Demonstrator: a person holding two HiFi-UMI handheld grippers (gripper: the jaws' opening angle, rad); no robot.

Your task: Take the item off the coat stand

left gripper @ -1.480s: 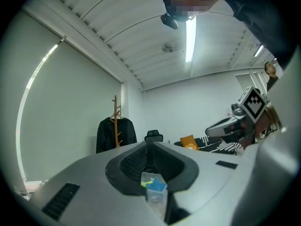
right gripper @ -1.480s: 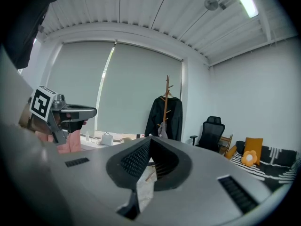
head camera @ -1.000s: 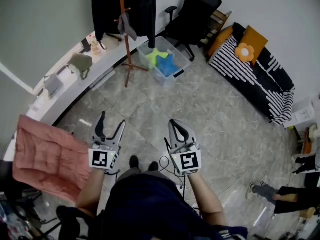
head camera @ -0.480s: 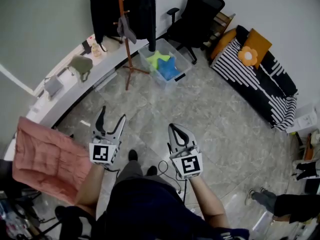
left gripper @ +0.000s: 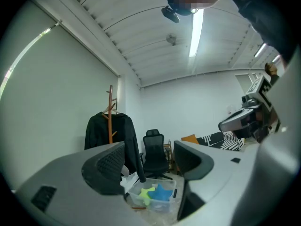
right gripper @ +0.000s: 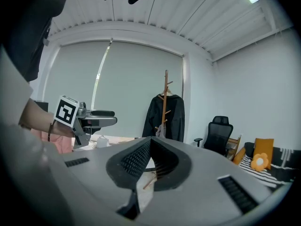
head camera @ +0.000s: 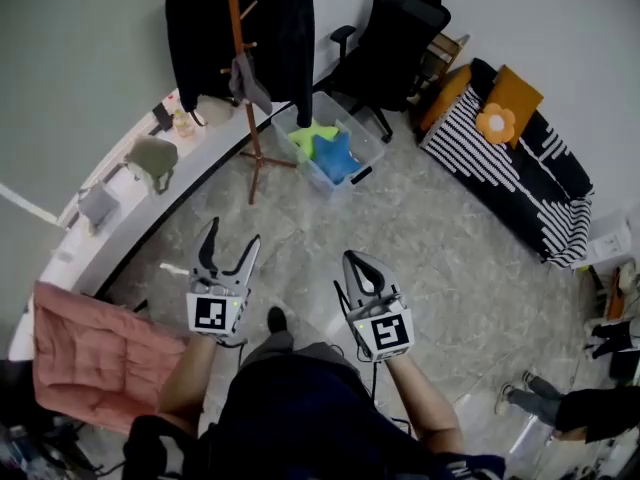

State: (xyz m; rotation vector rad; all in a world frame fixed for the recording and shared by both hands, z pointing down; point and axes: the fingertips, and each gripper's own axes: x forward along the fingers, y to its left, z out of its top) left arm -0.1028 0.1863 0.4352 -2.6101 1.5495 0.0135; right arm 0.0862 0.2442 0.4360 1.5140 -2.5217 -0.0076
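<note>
Black coat (head camera: 285,38), long axis vertical, on wooden coat stand (head camera: 244,108); left tool (head camera: 231,232) wide apart, right tool (head camera: 352,260) together, both empty.

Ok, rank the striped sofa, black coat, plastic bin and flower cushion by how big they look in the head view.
1. Striped sofa and black coat: too close to rank; both sit near the edges of the wide-angle picture.
2. Plastic bin.
3. Flower cushion, clearly smallest.
</note>
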